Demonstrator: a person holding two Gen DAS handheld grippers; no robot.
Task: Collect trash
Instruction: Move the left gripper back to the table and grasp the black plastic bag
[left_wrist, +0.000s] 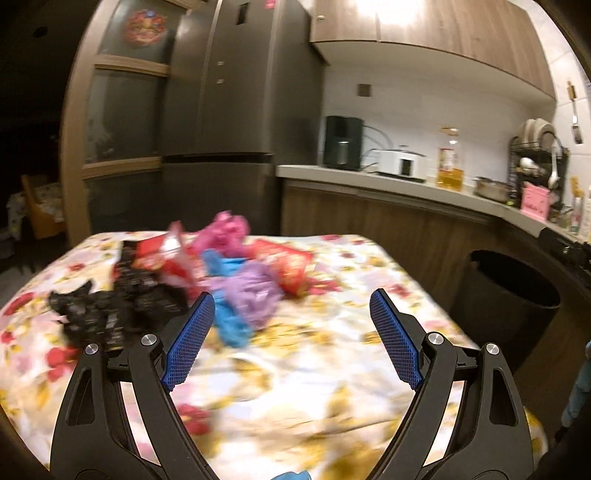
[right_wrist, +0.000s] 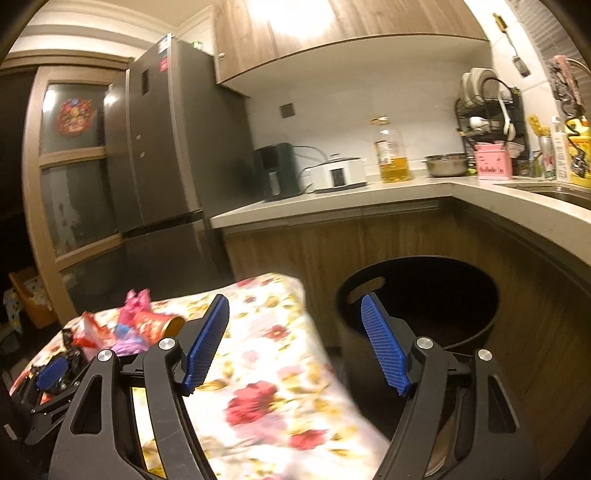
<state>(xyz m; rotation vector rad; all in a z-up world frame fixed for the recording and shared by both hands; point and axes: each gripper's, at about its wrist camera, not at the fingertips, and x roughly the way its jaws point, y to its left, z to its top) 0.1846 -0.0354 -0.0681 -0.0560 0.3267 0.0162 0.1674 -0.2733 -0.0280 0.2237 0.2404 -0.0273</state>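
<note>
Floral-cloth table (left_wrist: 314, 369): crumpled wrapper pile (left_wrist: 207, 280) sits ahead-left of your spread, empty left gripper (left_wrist: 291, 332); right gripper (right_wrist: 295, 343), also spread and empty, faces round black bin (right_wrist: 417, 295).

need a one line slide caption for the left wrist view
Open left gripper hovering empty over a flowered tablecloth, facing a pile of crumpled coloured wrappers, round black bin at right.

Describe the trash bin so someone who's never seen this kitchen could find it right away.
Start at the table with the floral cloth. On the floor beside it, against the wooden counter cabinets, stands the trash bin. It is the only round black tub there, open-topped, with a handle slot in its rim.
</note>
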